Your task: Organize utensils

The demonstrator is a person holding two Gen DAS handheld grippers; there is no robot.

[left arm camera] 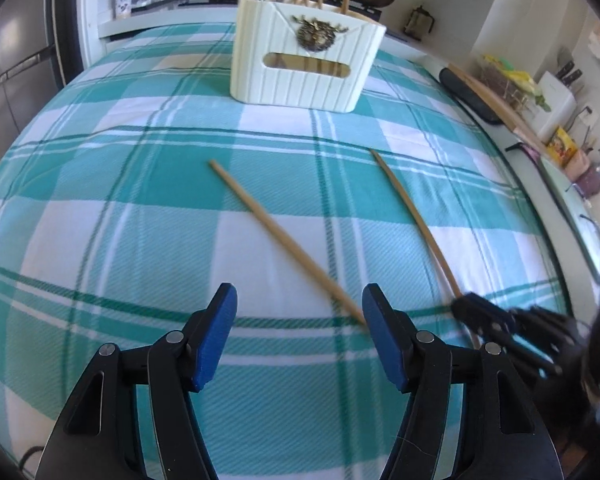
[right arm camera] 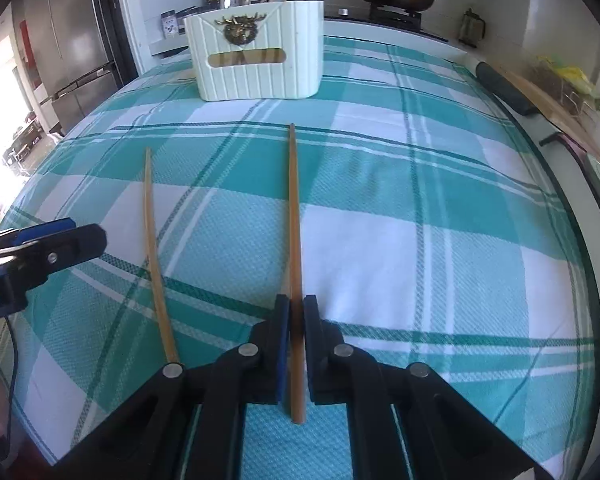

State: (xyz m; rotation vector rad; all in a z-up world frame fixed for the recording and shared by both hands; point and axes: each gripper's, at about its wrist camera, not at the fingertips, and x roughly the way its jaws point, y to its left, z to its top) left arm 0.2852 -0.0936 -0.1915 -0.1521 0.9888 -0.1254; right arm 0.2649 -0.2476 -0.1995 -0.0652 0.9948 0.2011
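Two chopsticks on cloth: right gripper fingers clamp one chopstick; left gripper fingers spread

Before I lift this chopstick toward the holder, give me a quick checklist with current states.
1. Right gripper shut on the chopstick: ok.
2. Grip near the chopstick's end, not its middle: ok, though it may tilt.
3. Left gripper open: ok.
4. Second chopstick lies apart from the held one: ok.
5. Holder upright on the cloth: ok.
6. Free room inside holder: cannot tell.
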